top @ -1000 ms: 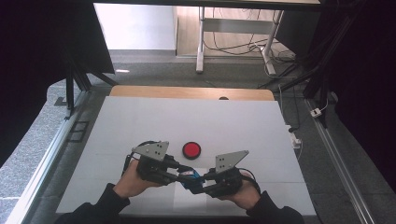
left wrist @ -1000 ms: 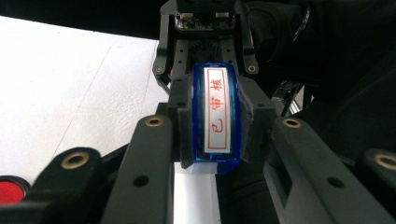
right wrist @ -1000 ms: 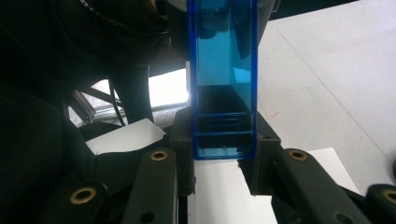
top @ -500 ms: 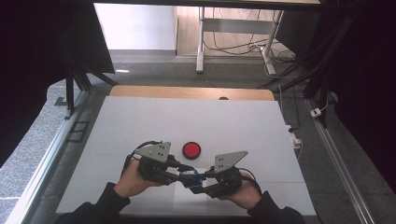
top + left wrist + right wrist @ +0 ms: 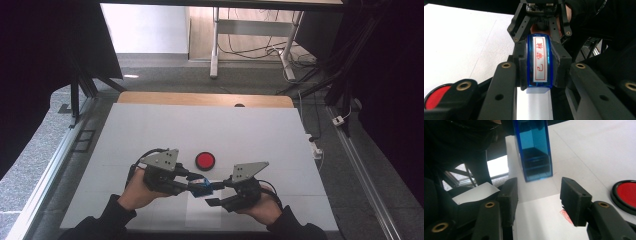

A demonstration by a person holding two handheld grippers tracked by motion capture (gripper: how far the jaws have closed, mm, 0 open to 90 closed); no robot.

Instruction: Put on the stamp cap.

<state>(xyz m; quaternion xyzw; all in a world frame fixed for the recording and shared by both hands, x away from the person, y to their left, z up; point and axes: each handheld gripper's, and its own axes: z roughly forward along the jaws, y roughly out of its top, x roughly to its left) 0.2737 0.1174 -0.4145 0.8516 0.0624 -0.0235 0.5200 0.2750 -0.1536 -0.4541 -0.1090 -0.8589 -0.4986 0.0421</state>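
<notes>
A blue see-through stamp [image 5: 540, 62] with a white label in red characters is pinched between the pads of my left gripper [image 5: 540, 68], which is shut on it. In the high view the stamp [image 5: 202, 188] hangs just above the white table [image 5: 150, 130], between my left gripper [image 5: 196, 184] and my right gripper [image 5: 214, 195]. My right gripper [image 5: 539, 195] has just been opening. Its pads [image 5: 509, 195] stand apart with the stamp's end [image 5: 535, 152] at the mouth of the gap, touching neither. A round red ink pad [image 5: 205, 160] lies just beyond both grippers.
A white paper sheet [image 5: 536, 222] lies under the grippers, with a small red print [image 5: 566, 216] on it. The ink pad [image 5: 625, 193] sits to the right of my right gripper. A wooden strip [image 5: 200, 99] edges the table's far side.
My right gripper's jaws have spread apart and let go of the stamp's end. Both hands have stayed where they were, and the left grip is unchanged.
</notes>
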